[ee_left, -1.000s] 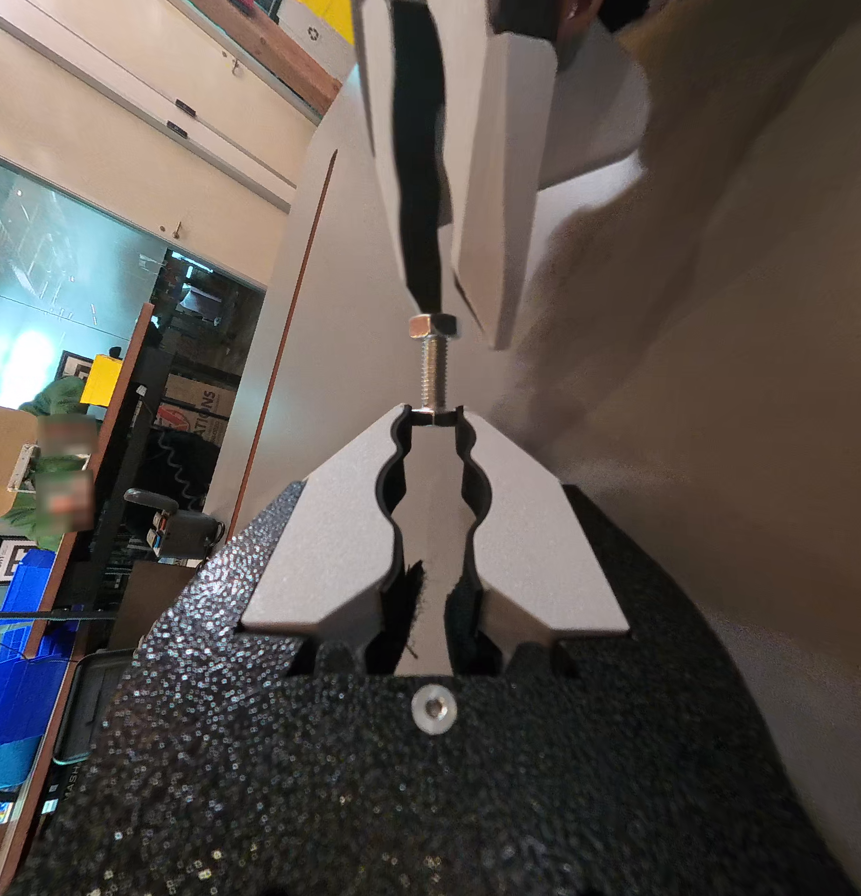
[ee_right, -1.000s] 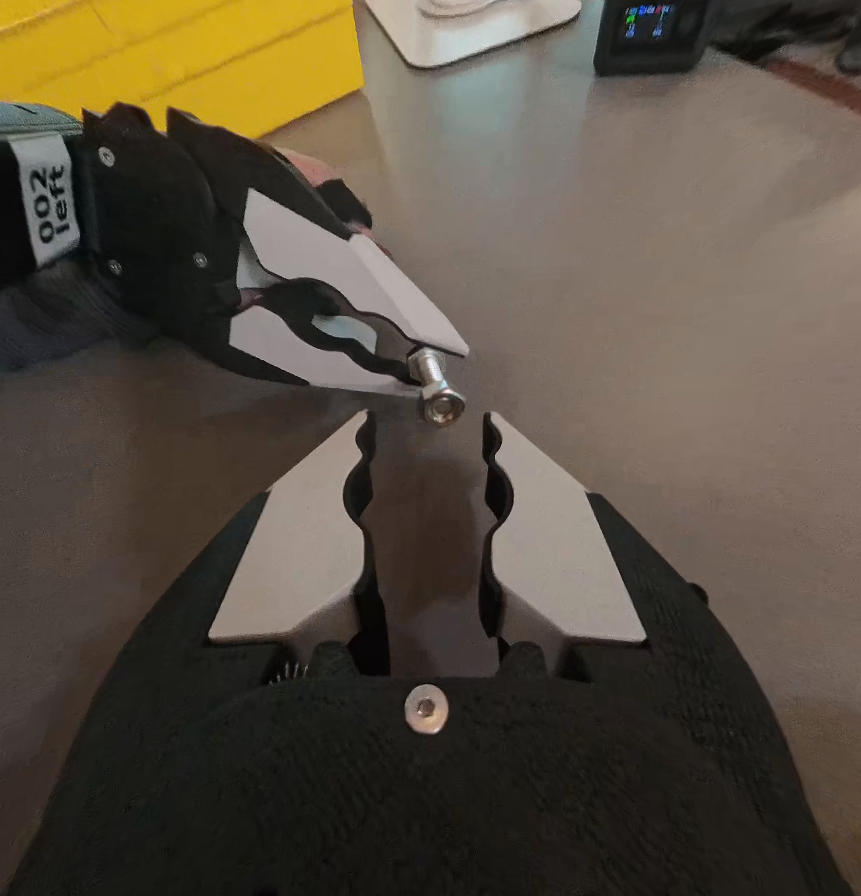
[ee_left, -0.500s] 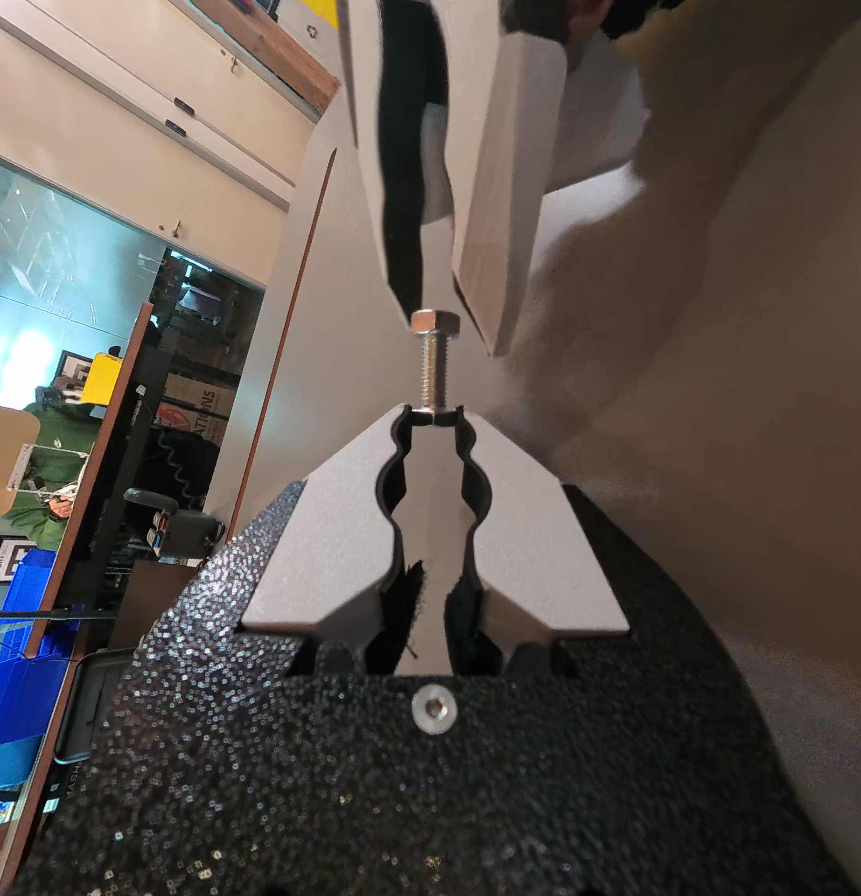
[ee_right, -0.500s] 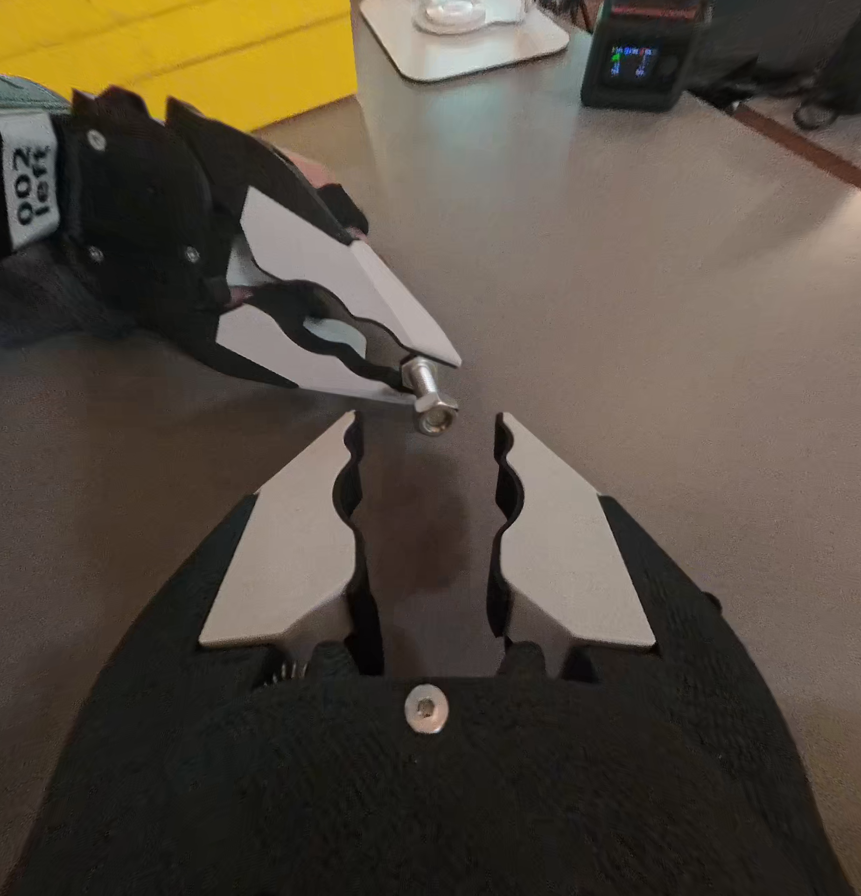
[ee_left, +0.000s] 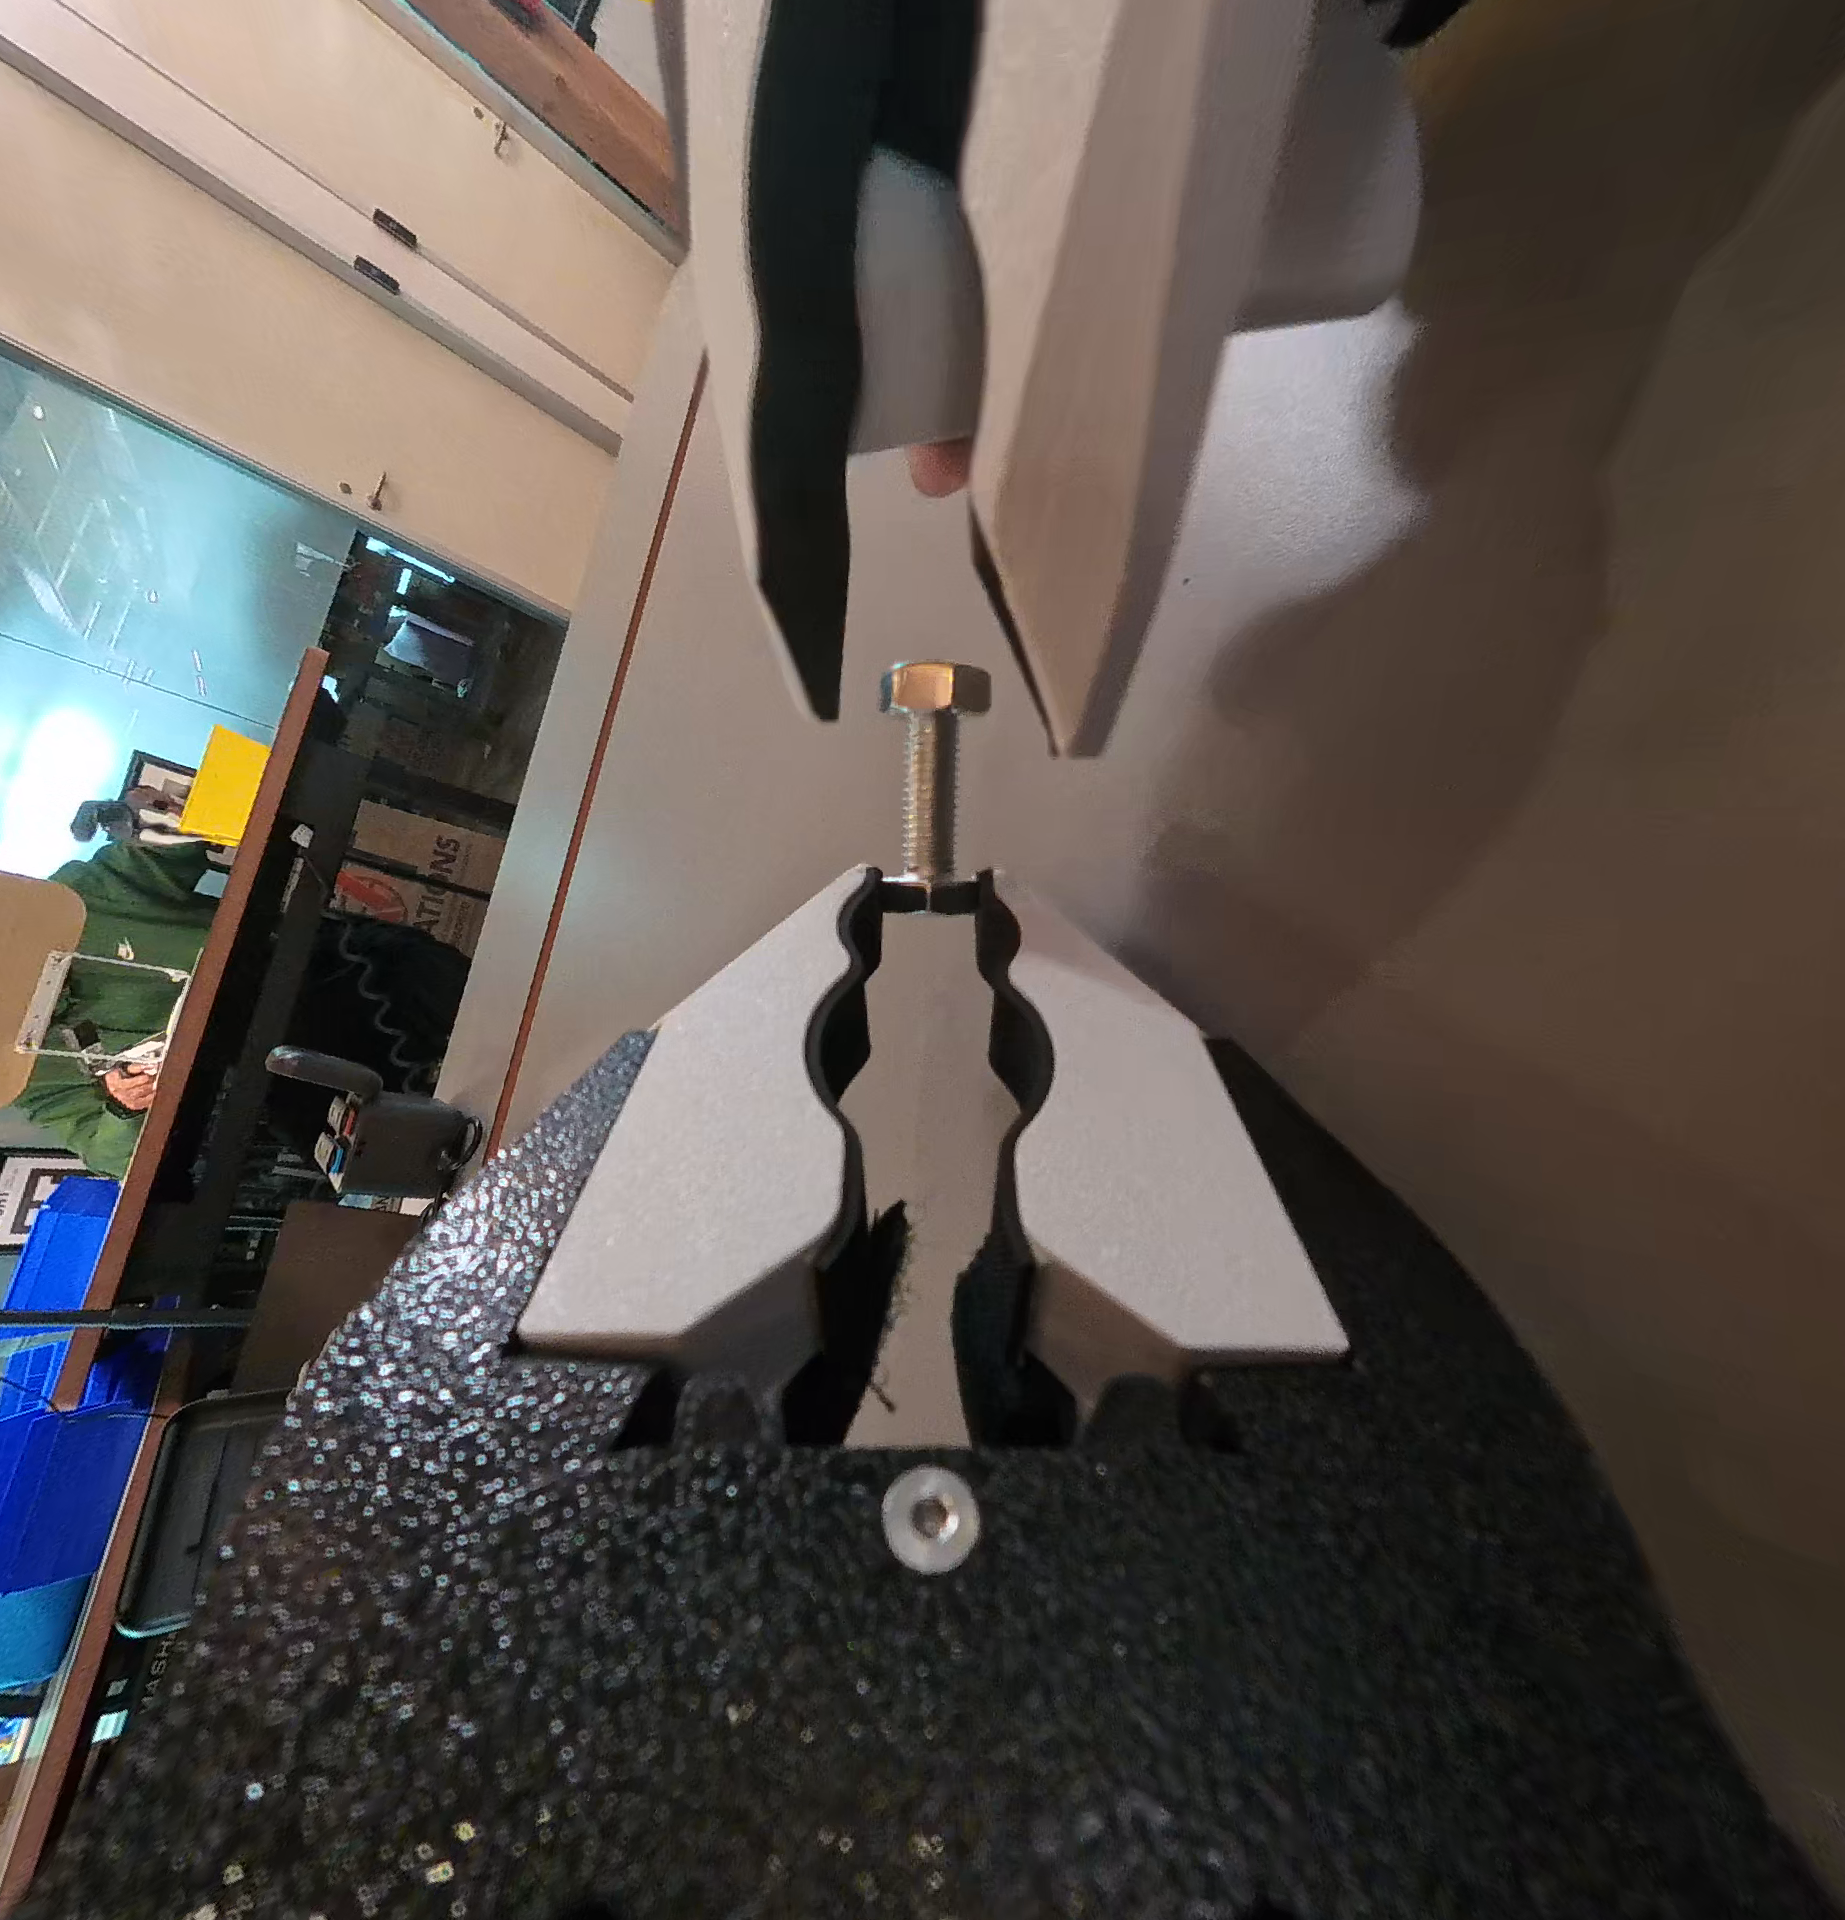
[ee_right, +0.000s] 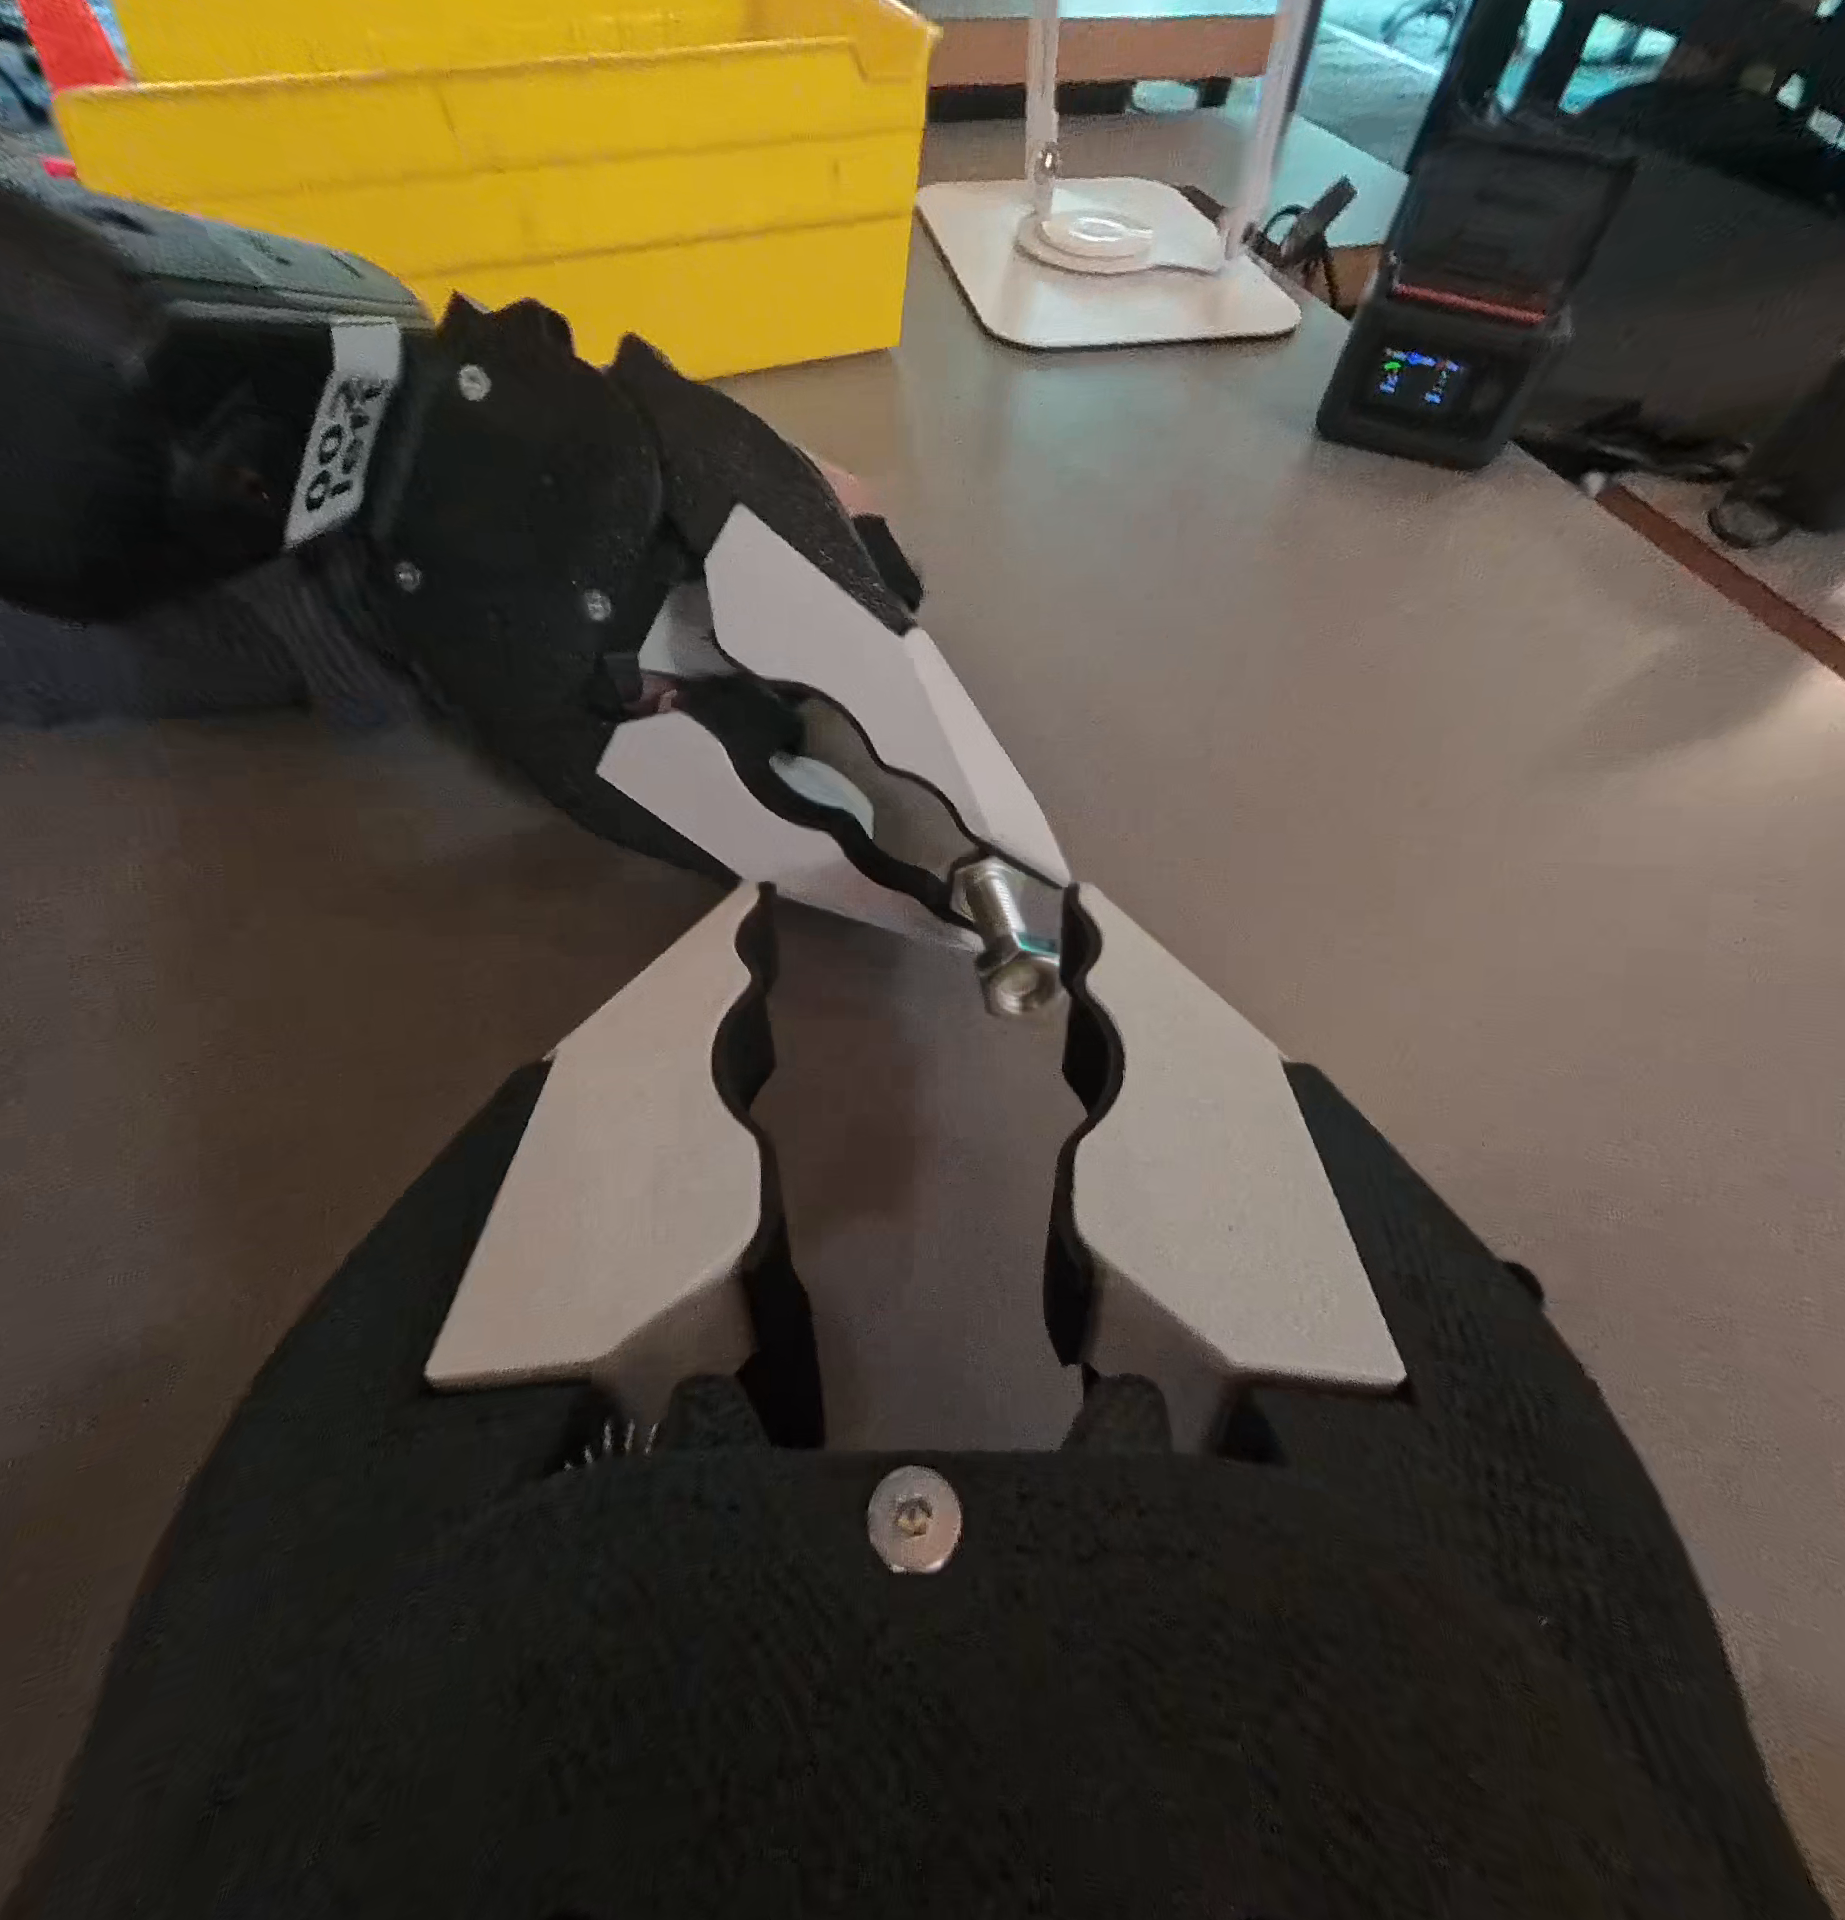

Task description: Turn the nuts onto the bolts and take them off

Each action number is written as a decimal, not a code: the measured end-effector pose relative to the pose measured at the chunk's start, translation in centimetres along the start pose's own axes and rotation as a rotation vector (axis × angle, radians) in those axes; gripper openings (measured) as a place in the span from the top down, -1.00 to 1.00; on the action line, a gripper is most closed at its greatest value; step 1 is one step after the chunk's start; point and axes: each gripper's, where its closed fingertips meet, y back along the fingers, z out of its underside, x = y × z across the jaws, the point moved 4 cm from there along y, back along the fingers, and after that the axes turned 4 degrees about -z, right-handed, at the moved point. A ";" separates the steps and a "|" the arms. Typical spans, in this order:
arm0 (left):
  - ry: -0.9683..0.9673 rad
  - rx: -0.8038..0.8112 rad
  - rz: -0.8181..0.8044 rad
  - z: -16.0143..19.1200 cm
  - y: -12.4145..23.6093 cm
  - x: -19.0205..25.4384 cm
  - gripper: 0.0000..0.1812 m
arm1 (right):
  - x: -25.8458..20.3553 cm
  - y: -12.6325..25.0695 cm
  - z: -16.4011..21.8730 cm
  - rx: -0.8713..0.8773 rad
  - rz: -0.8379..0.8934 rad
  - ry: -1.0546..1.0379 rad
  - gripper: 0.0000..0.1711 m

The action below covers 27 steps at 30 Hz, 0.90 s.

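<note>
My left gripper (ee_left: 928, 891) is shut on one end of a silver bolt (ee_left: 930, 800), which sticks straight out from its tips. A hex nut (ee_left: 936, 690) sits at the bolt's outer end. My right gripper (ee_right: 918, 899) is open. The nut (ee_right: 1017, 971) lies between its two fingers, close against the right finger (ee_right: 1188, 1122), and I cannot tell if they touch. In the left wrist view the right gripper (ee_left: 944, 727) comes down from the top, one finger on each side of the nut. The left gripper (ee_right: 991, 906) reaches in from the left in the right wrist view.
Both grippers hover over a grey table (ee_right: 1417, 831). A yellow bin (ee_right: 502, 177) stands at the back left, a white stand base (ee_right: 1105, 270) behind the middle, and a black device with a small screen (ee_right: 1448, 364) at the back right. A person in green (ee_left: 118, 935) sits far off. Left tips to right tips: about 4 cm.
The right gripper has moved forward and opened wider. The nut, which was beyond its tips, now lies between its fingers. The left gripper still holds the bolt.
</note>
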 end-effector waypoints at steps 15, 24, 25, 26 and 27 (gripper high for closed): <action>0.003 0.000 0.001 0.0 0.0 0.0 0.82 | -0.8 -0.3 -1.1 0.053 -0.052 -0.031 0.42; -0.002 -0.001 0.001 0.0 0.0 0.1 0.82 | 1.1 -0.1 1.6 -0.073 -0.060 -0.379 0.48; -0.003 0.000 0.000 0.0 0.0 0.1 0.82 | 1.0 -0.2 1.5 -0.067 -0.073 -0.395 0.48; 0.000 0.001 0.000 0.0 0.0 0.1 0.82 | 1.0 -0.2 1.4 -0.056 -0.072 -0.382 0.48; 0.006 0.002 0.000 0.0 0.0 0.1 0.82 | 1.0 -0.2 1.2 -0.043 -0.064 -0.349 0.47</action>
